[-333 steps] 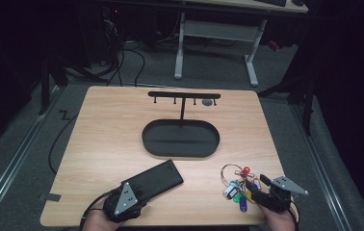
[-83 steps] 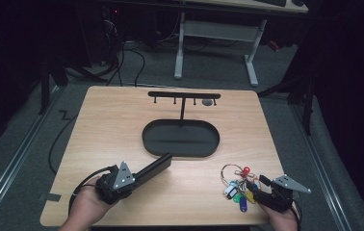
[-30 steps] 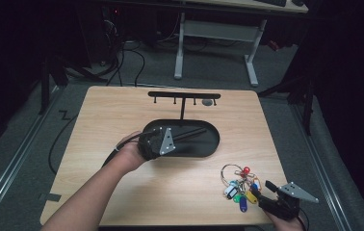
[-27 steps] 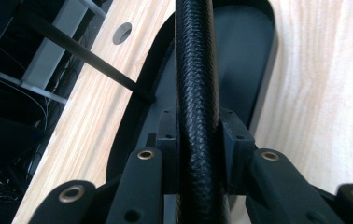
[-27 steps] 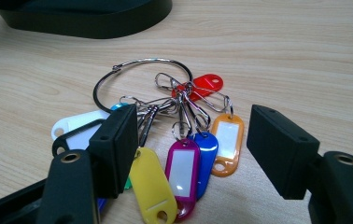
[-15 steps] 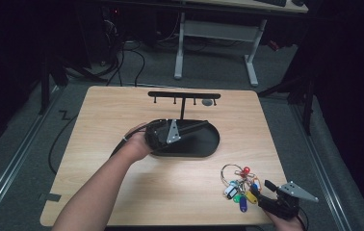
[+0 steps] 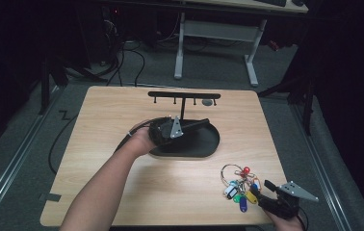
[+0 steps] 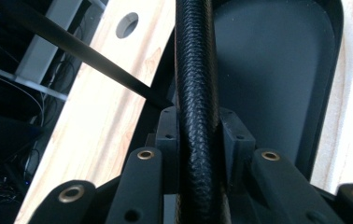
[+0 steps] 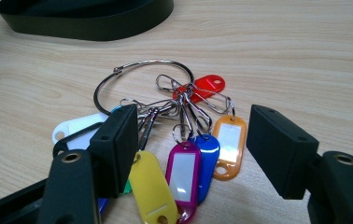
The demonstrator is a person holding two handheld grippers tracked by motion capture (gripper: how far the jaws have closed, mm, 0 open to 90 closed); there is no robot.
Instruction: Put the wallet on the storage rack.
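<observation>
1. the wooden table (image 7: 122, 125) carries everything here; past its far edge stands a white desk frame (image 7: 214, 36) on the dark floor, well apart from the work.
2. the black oval tray (image 7: 204, 144) sits near the middle of the table. its bare floor shows in the left gripper view (image 8: 277, 70), and nothing else can be made out lying in it.
3. a black t-shaped key rack (image 7: 184, 95) rises from the tray's far side. its upright post stands just beside the left gripper, and its bar crosses the left gripper view as a dark slanted line (image 8: 72, 51).
4. the left gripper (image 7: 168, 131) hangs over the tray's left end, clamped on a flat black textured case (image 8: 195, 70), held by its narrow edge; the case reaches out over the tray (image 7: 194, 125).
5. the bunch of keys with coloured tags (image 7: 240, 187) lies on bare wood near the table's front right corner, well apart from the tray; the ring and its tags fan out flat (image 9: 184, 135).
6. the right gripper (image 7: 269, 190) rests just behind the bunch, jaws apart and gripping nothing; the tags lie between them.
</observation>
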